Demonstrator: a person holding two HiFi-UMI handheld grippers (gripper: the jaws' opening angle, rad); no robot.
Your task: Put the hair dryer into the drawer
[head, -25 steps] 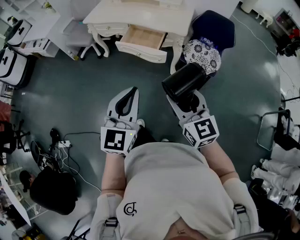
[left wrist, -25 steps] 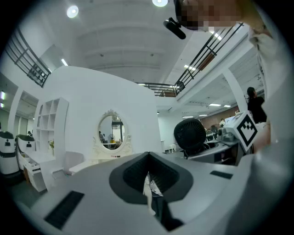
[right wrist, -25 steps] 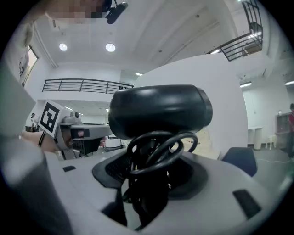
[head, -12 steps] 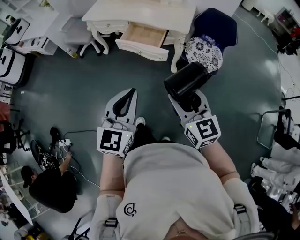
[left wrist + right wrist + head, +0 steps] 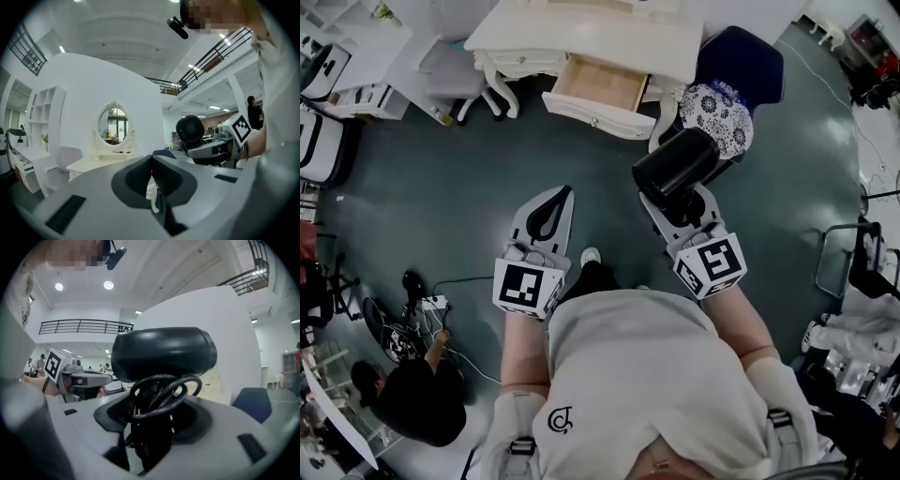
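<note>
A black hair dryer (image 5: 677,165) stands up between the jaws of my right gripper (image 5: 675,194), which is shut on its handle and coiled cord (image 5: 161,394); the dryer's barrel (image 5: 164,352) fills the right gripper view. My left gripper (image 5: 566,191) hangs beside it on the left, shut with nothing in it, tips touching (image 5: 151,157). Ahead of both stands a white dressing table (image 5: 581,33) with its wooden drawer (image 5: 600,84) pulled open. The oval mirror (image 5: 113,125) on the table shows in the left gripper view.
A blue chair (image 5: 742,54) with a patterned cushion (image 5: 715,111) stands right of the drawer, close to the dryer. A white stool (image 5: 455,66) sits left of the table. A power strip and cables (image 5: 431,302) and a crouching person (image 5: 412,398) are at lower left.
Both grippers have moved forward towards the dressing table, the dryer still held. The open drawer now lies closer ahead of them.
</note>
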